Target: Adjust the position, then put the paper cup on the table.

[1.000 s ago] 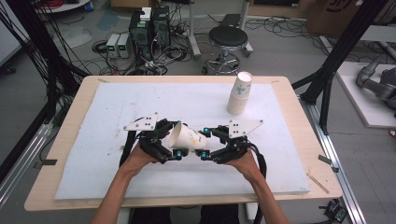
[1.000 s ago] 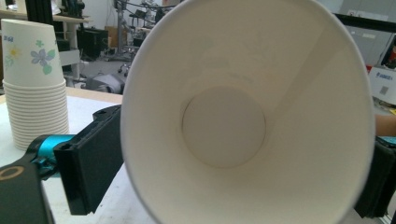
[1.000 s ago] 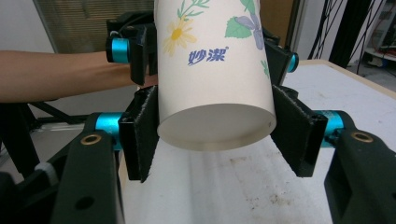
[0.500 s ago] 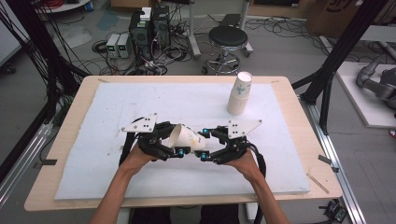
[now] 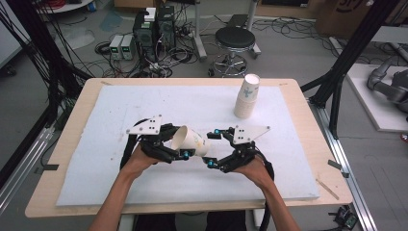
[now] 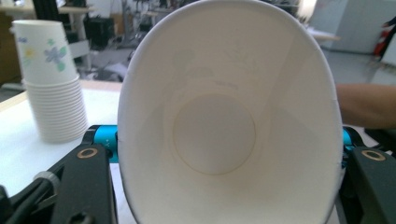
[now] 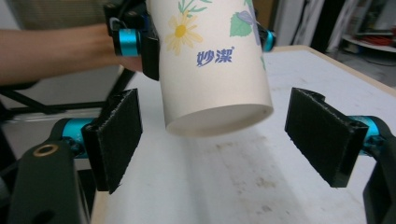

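my left tool (image 5: 185,143): clenched on paper cup (image 5: 191,140), lifted sideways above bench (image 5: 298,144) | my right tool (image 7: 215,140): just released, pads clear of cup base | cup rim cut off in left gripper view

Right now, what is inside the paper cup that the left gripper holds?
The paper cup looks empty: its bare white bottom shows, with nothing in it. The left gripper squeezes its rim oval.
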Available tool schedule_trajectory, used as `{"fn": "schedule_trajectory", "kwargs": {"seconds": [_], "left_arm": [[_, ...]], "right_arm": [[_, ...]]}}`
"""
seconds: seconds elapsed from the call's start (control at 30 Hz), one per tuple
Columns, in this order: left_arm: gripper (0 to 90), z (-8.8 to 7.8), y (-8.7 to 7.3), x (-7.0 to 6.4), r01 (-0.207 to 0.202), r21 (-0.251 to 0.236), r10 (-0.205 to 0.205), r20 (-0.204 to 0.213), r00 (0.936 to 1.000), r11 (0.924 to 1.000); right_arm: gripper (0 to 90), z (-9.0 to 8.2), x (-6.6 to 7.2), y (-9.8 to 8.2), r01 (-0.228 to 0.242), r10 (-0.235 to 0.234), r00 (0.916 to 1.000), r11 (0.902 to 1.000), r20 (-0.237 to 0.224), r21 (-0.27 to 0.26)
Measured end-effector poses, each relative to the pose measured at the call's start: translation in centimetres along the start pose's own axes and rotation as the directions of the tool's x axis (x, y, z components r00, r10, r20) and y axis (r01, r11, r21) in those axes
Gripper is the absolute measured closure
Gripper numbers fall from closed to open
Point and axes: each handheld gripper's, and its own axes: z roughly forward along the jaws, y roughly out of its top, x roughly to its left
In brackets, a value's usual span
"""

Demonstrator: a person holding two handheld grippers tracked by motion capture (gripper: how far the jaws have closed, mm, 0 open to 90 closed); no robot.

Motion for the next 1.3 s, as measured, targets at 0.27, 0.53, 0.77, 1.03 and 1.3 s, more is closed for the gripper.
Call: {"fn": "schedule_trajectory", "kwargs": {"seconds": [0.27, 0.53, 0.77, 1.03, 1.3], "left_arm": [[33.9, -0.4, 2.6, 0.8, -0.003, 0.219, 0.025, -0.098, 0.9949, 0.9757], [33.6, 0.2, 4.8, 2.0, 0.007, 0.431, 0.064, -0.150, 0.9867, 0.9021], [33.5, 1.6, 5.4, 3.0, 0.000, 0.581, 0.098, -0.137, 0.9857, 0.8141], [33.4, 2.0, 5.5, 3.9, 0.017, 0.633, 0.098, -0.146, 0.9845, 0.7740], [33.3, 2.2, 5.0, 4.3, 0.020, 0.648, 0.098, -0.146, 0.9844, 0.7615]], "right_arm": [[19.3, -1.4, -0.1, -1.6, -0.028, 0.017, 0.9811, 0.9982, 0.193, 0.053], [19.2, -3.6, -0.4, -3.8, -0.102, 0.060, 0.9299, 0.9901, 0.363, 0.096], [19.3, -5.1, -0.7, -6.3, -0.194, 0.105, 0.8590, 0.9726, 0.501, 0.128], [19.3, -6.2, -0.9, -8.1, -0.244, 0.144, 0.8285, 0.9628, 0.541, 0.117], [19.3, -6.4, -0.9, -9.3, -0.258, 0.165, 0.8163, 0.9616, 0.554, 0.094]]}}
